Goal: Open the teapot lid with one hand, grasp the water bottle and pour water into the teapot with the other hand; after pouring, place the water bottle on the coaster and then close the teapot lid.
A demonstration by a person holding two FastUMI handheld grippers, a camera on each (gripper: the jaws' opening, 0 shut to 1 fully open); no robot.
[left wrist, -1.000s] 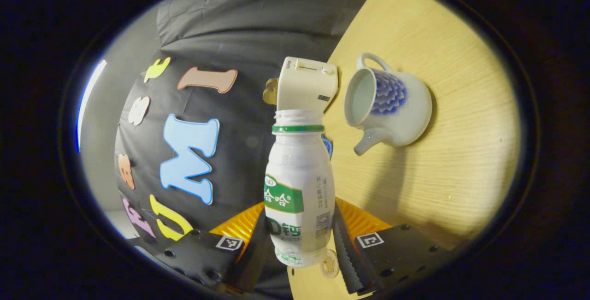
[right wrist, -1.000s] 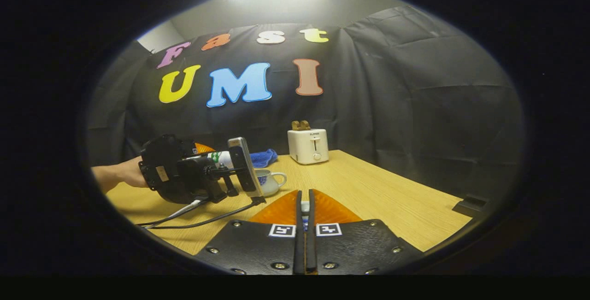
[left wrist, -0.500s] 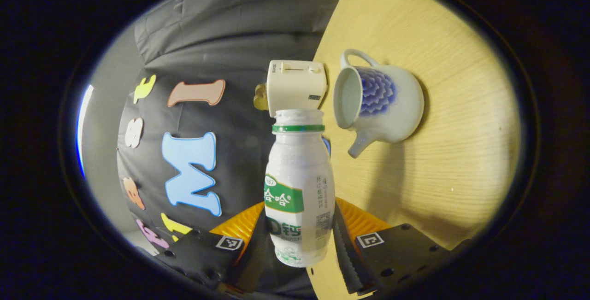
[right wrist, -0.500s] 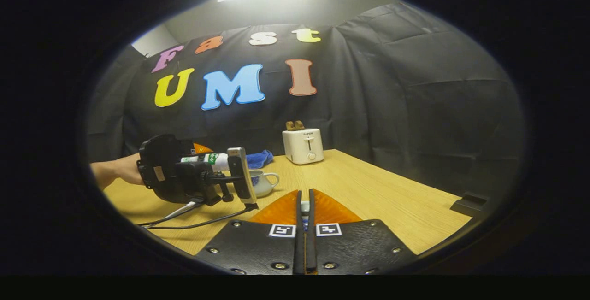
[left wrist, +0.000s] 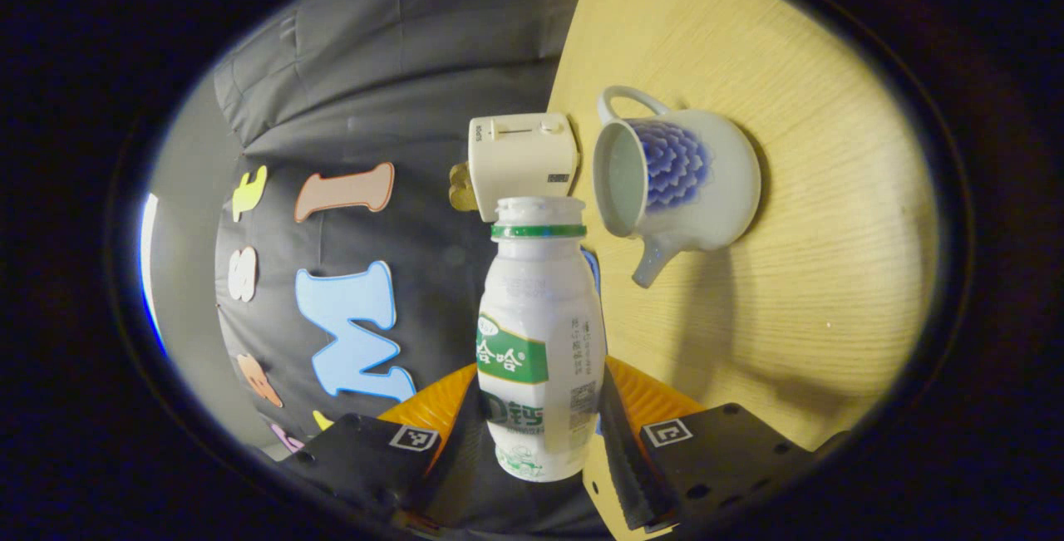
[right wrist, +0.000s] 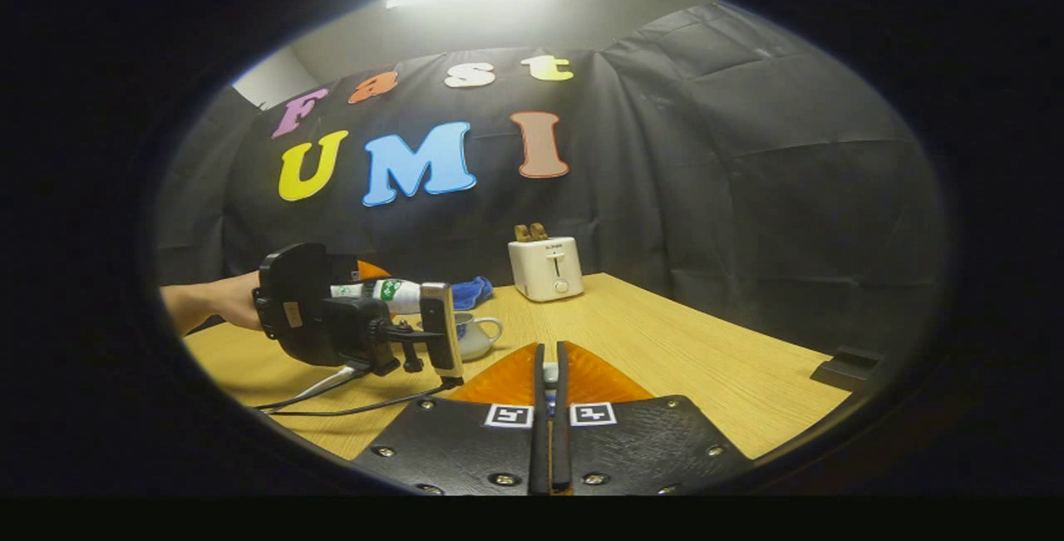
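Left gripper (left wrist: 544, 433) clamps the water bottle (left wrist: 540, 341), one finger pressed on each side of its lower body; bottle is uncapped, green ring under its open mouth, white body with a green label; in the right gripper view the bottle (right wrist: 391, 293) lies close to horizontal, neck toward the teapot (right wrist: 475, 336); a hand (right wrist: 218, 307) holds the left gripper's body from behind, cables trailing from it onto the table (right wrist: 682, 350)

Teapot (left wrist: 675, 179) stands on the wooden table (left wrist: 798, 292), lid off, its opening bare; white glaze with a blue floral pattern, loop handle and short spout on opposite sides; bottle mouth sits near the teapot's rim, not touching

Right gripper (right wrist: 549, 375) fingers are pressed nearly together over the table, a small pale object (right wrist: 549, 372) pinched between the tips; cannot tell what it is

White toaster (right wrist: 545, 268) with bread in its slots stands at the table's far edge; blue cloth (right wrist: 470, 292) lies just behind the teapot
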